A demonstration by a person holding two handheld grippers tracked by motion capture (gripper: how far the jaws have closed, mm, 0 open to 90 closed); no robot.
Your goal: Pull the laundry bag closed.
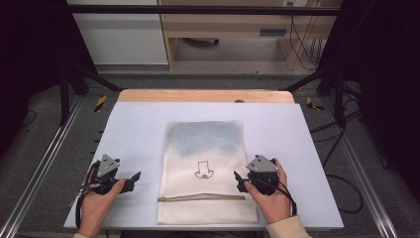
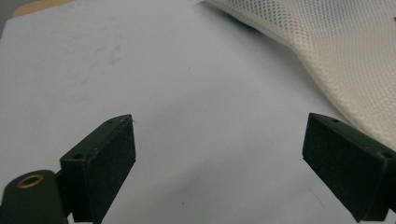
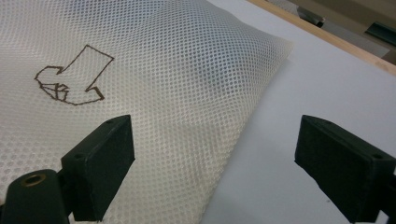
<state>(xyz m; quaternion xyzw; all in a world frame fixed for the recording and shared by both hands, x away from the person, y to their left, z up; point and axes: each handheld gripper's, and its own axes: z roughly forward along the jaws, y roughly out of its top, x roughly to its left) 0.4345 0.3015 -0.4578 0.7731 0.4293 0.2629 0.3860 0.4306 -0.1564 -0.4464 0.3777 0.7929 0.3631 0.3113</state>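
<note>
A cream mesh bag (image 1: 205,168) lies flat in the middle of the white table (image 1: 133,129), with a drawn arrow-like outline (image 1: 203,171) on it and a zipper band (image 1: 200,198) near its front end. Something bluish shows through its far half. My left gripper (image 1: 134,179) rests left of the bag, jaws wide open over bare table (image 2: 196,93), with the bag's edge (image 2: 327,51) at the upper right. My right gripper (image 1: 239,181) sits at the bag's right edge, open; in the right gripper view the mesh (image 3: 177,84) and the outline (image 3: 74,77) lie just ahead.
The table's wooden far edge (image 1: 203,95) borders grey floor beyond. Black frame legs (image 1: 64,94) stand at both back corners, and cables (image 1: 341,163) trail on the floor to the right. A wooden cabinet (image 1: 233,29) stands behind.
</note>
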